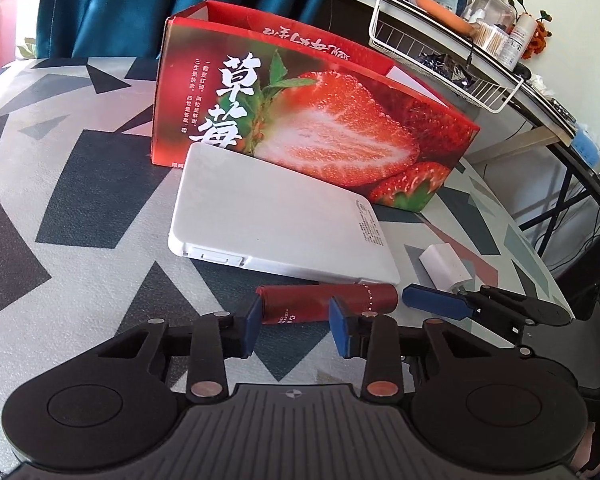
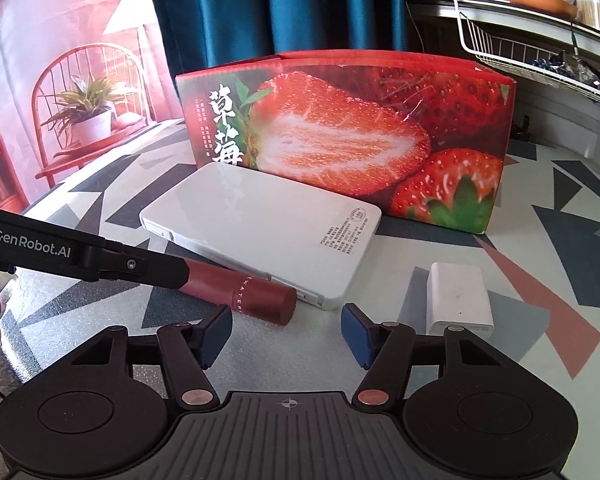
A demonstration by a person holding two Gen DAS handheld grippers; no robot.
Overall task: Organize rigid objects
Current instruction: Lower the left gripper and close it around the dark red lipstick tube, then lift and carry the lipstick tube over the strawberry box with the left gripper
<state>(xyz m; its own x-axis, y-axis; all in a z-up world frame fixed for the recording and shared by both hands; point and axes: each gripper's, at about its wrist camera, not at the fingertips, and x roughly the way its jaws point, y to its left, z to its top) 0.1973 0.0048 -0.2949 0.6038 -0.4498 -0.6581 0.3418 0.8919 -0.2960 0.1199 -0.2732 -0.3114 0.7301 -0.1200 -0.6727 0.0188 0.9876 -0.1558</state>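
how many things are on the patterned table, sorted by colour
White: 2, the flat white rectangular power bank and the small white plastic charger block
Red: 2, the red strawberry-print cardboard box and the dark red cylindrical tube
Total: 4
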